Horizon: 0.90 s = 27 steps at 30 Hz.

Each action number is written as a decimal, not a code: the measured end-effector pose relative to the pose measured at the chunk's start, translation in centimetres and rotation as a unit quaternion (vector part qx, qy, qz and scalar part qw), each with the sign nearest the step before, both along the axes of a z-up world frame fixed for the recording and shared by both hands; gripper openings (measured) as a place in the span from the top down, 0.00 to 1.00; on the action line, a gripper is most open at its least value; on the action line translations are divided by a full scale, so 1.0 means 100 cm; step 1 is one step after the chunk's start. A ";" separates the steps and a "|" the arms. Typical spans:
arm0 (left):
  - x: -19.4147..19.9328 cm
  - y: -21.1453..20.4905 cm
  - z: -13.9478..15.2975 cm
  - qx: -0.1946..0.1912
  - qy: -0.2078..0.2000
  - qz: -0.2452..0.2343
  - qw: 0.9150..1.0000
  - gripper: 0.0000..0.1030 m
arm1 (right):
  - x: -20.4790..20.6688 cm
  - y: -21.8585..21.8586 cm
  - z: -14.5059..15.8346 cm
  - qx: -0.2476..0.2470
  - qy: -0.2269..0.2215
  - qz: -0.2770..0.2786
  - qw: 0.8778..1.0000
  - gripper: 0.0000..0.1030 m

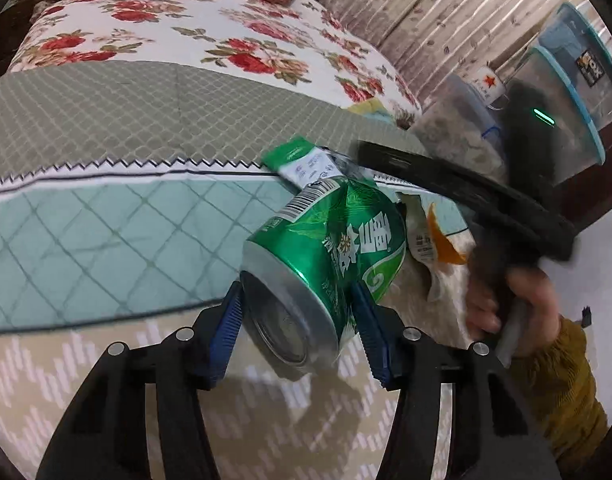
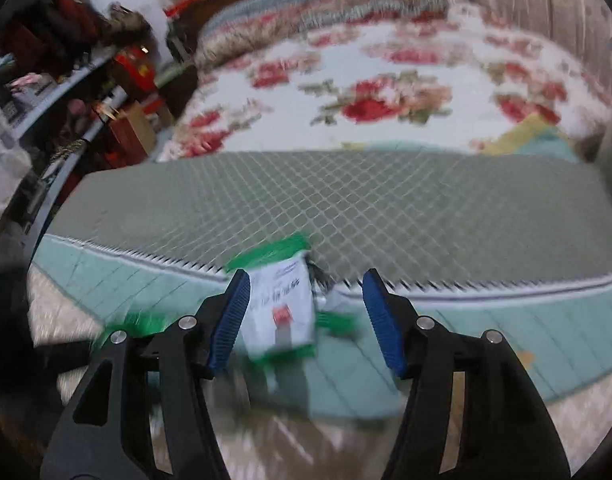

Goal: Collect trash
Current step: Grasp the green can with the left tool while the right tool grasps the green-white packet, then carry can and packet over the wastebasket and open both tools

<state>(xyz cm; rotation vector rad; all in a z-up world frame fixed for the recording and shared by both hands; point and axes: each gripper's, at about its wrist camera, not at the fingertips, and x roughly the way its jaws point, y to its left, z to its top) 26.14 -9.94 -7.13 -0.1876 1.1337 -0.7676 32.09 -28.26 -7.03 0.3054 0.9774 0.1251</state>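
Note:
My left gripper [image 1: 296, 312] is shut on a crushed green drink can [image 1: 325, 252], held on its side above the floor mat. Behind the can a green-and-white wrapper [image 1: 302, 164] lies at the edge of the bed, and a white-and-orange crumpled wrapper [image 1: 433, 240] sits to its right. In the right wrist view my right gripper [image 2: 306, 312] is open, its blue pads [image 2: 230, 316] on either side of the green-and-white wrapper [image 2: 282, 308]; the view is blurred. The right gripper's black body and the hand holding it [image 1: 501, 240] show at the right of the left wrist view.
The bed has a grey-green quilted cover [image 1: 146, 112] and a floral blanket [image 1: 186, 28]. Clear plastic storage boxes [image 1: 565, 92] stand at the right by the wall. Shelves with cluttered items [image 2: 86, 92] stand left of the bed. A patterned mat [image 1: 86, 360] covers the floor.

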 end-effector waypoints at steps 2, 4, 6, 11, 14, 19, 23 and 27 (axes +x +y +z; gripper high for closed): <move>-0.006 0.002 0.001 0.001 -0.005 0.009 1.000 0.50 | 0.013 0.005 -0.011 0.003 0.022 -0.004 1.000 0.42; -0.013 0.006 0.001 -0.003 -0.001 0.019 1.000 0.51 | 0.011 0.017 -0.017 -0.019 0.016 0.005 1.000 0.51; -0.020 0.015 0.000 -0.018 0.013 0.023 1.000 0.51 | 0.004 0.025 -0.020 -0.021 0.012 0.024 0.999 0.72; -0.047 0.041 0.003 -0.021 0.016 0.032 0.999 0.51 | -0.033 0.040 -0.022 -0.036 -0.009 0.054 0.998 0.86; -0.068 0.058 0.005 -0.012 0.014 0.037 0.999 0.51 | -0.064 0.044 -0.019 -0.017 -0.020 0.054 0.998 0.86; -0.094 0.066 0.007 -0.005 0.015 0.037 0.999 0.51 | -0.135 0.045 -0.014 0.008 -0.042 0.063 0.997 0.87; -0.115 0.049 0.006 -0.004 0.015 0.014 1.000 0.51 | -0.188 0.040 -0.014 0.005 -0.055 0.055 0.997 0.87; -0.130 0.022 0.004 -0.003 0.020 -0.020 1.000 0.51 | -0.240 0.022 -0.015 -0.007 -0.068 0.025 0.997 0.87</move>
